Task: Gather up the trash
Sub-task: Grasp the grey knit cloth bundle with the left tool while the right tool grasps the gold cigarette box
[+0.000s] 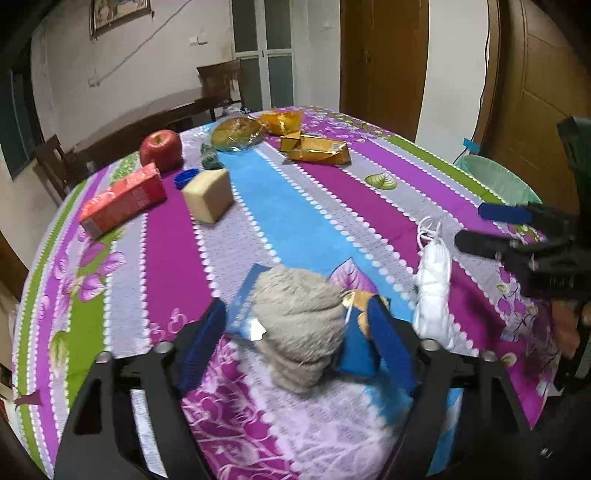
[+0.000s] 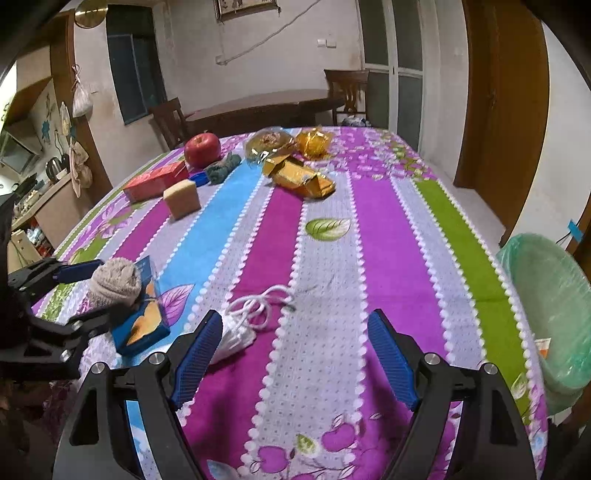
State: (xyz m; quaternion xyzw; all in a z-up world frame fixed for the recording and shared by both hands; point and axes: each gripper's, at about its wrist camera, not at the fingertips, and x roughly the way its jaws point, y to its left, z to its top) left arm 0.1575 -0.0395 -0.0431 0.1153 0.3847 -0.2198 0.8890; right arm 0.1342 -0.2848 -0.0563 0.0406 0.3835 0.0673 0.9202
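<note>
Tabletop (image 2: 325,369) covered in a striped cloth, purple, grey, blue and green bands with white dotted edging, leaf and flower prints.

My left claw (image 1: 295,343) is wide, fingers either side of a grey yarn ball (image 1: 299,325) that sits on a blue snack box (image 1: 354,347); can't tell if the pads touch either one. My right claw (image 2: 295,354) is wide and holds nothing, over the purple and grey stripes, with a white crumpled wrapper with string (image 2: 243,325) just beside its left finger.

Far end of the tabletop: red apple (image 2: 202,149), red carton (image 2: 157,182), tan block (image 2: 182,199), blue bottle cap (image 2: 198,179), dark green knit piece (image 2: 221,170), clear-wrapped round pastry (image 2: 267,142), orange cellophane wrapper (image 2: 313,142), flattened gold box (image 2: 301,177).

Green-lined trash bin (image 2: 546,306) stands off the right edge of the tabletop, near my right claw.

Room: whitish stained walls, framed picture (image 2: 245,7), dark window (image 2: 133,70), long dark wooden table (image 2: 258,107) with chairs, wooden doors (image 2: 502,92) on the right, glass-panel door (image 2: 391,66), kitchen counter with kettle (image 2: 55,168) far left.
</note>
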